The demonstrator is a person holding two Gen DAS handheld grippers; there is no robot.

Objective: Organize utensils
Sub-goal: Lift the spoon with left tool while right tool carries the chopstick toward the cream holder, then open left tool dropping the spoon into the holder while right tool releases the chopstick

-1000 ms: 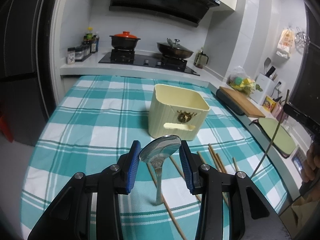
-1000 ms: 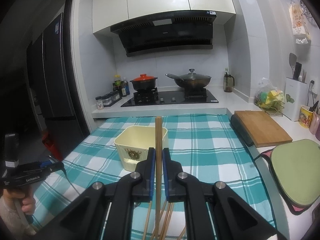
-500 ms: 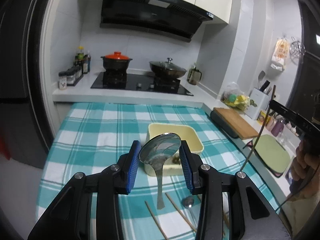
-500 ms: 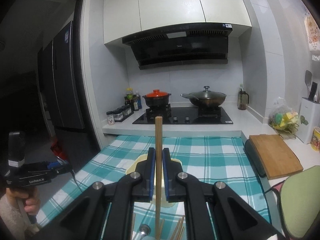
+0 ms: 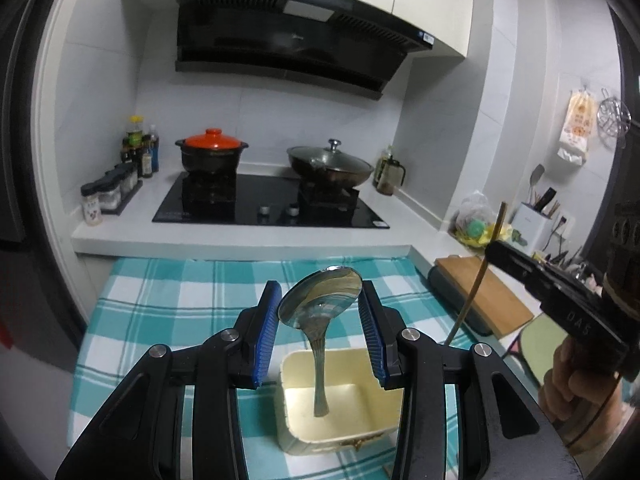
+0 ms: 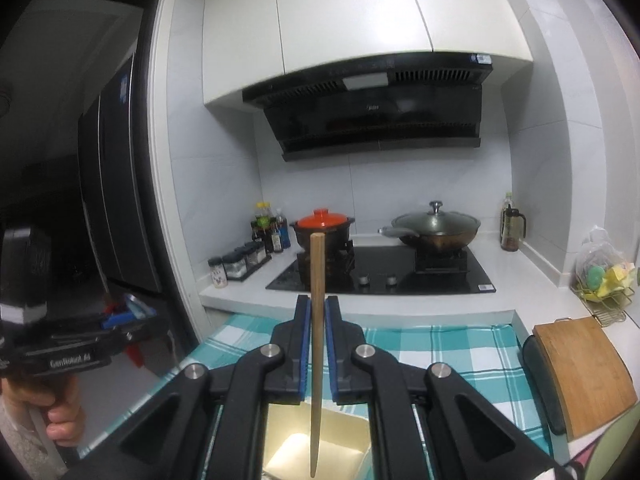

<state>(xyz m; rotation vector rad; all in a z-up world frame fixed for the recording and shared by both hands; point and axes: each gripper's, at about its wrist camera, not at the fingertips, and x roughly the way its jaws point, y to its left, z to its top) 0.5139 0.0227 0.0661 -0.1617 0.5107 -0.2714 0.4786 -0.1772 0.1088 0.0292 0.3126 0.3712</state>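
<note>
Two utensils hung over the cream bin (image 5: 340,408): your left gripper (image 5: 320,320) clenched the spoon (image 5: 320,308) bowl-up, your right gripper (image 6: 316,344) clenched one chopstick (image 6: 316,320). Beneath lay the teal checked cloth (image 5: 160,312), with the stove (image 5: 272,204) beyond.

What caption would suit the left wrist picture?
Left hand-held gripper holds a metal spoon by its bowl, handle hanging into the cream container.

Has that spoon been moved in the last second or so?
Yes. The left gripper has carried the spoon up and forward: its handle tip hung over chopsticks on the cloth, now inside the cream bin.
</note>
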